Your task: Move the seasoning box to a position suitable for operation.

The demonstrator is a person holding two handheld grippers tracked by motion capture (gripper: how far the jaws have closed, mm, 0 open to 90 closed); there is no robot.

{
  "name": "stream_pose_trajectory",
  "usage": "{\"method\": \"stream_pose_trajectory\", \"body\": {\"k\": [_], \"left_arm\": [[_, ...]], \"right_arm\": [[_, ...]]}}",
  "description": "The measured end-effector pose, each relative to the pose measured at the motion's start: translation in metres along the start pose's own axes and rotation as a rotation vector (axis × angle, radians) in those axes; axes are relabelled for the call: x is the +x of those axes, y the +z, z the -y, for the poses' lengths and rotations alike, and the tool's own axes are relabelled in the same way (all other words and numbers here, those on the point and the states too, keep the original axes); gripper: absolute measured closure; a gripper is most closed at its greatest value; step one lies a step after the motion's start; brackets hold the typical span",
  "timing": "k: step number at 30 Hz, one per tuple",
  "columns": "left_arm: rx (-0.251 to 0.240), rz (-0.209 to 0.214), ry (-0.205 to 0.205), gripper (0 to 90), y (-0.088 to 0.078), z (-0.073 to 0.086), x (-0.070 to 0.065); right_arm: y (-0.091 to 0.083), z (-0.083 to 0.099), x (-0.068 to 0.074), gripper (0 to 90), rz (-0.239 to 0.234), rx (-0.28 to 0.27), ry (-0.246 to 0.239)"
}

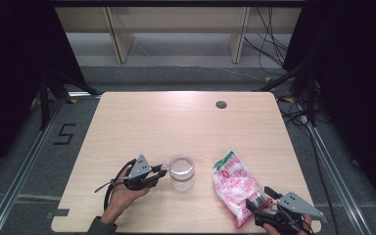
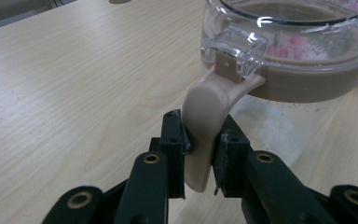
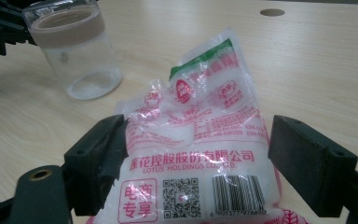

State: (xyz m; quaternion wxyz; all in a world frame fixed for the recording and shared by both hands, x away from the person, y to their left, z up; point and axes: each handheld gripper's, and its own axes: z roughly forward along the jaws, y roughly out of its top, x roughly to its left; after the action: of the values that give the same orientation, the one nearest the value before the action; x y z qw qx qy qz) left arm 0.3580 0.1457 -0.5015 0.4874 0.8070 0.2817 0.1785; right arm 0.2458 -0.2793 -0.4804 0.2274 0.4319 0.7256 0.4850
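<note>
A clear jar (image 1: 182, 173) stands upright near the middle of the front half of the table (image 1: 176, 122). It has a tan band around its mouth, and a thin white dusting lies on its bottom. A tan latch handle (image 2: 204, 135) hangs from a clear hinge block at the jar's rim. The left gripper (image 1: 149, 177) has its fingers (image 2: 173, 149) pinching this handle from both sides, as the left gripper view shows close up. The person's left hand (image 1: 122, 193) holds that gripper just left of the jar.

To the right of the jar, apart from it, a plastic bag (image 1: 237, 188) of white grains lies flat on the table, printed in red with a green strip at its far end and a barcode at its near end. The right gripper (image 1: 263, 201) sits at the bag's near end by the table's front right corner. Its fingers (image 3: 100, 154) are spread wide on either side of the bag: the left one touches the bag's edge, the right one stands clear of it.

A small round hole (image 1: 221, 104) shows in the table's far side.
</note>
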Motion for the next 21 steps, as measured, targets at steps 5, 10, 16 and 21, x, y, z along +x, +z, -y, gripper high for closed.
{"method": "stream_pose_trajectory", "body": {"k": [5, 10, 16, 21], "left_arm": [[0.008, 0.018, -0.008, 75.2, -0.001, 0.000, -0.005], [0.006, 0.034, 0.007, 74.8, 0.000, 0.000, -0.009], [0.016, 0.044, 0.012, 74.4, 0.001, -0.001, -0.014], [-0.003, 0.069, 0.004, 74.2, 0.006, -0.003, -0.019]], "right_arm": [[0.000, 0.000, 0.002, 20.3, -0.004, 0.004, 0.017], [0.000, 0.000, 0.003, 20.3, -0.001, 0.004, 0.025], [0.000, 0.000, 0.003, 20.3, 0.000, 0.000, 0.031], [0.002, 0.000, 0.002, 20.3, -0.003, -0.014, 0.011]]}}
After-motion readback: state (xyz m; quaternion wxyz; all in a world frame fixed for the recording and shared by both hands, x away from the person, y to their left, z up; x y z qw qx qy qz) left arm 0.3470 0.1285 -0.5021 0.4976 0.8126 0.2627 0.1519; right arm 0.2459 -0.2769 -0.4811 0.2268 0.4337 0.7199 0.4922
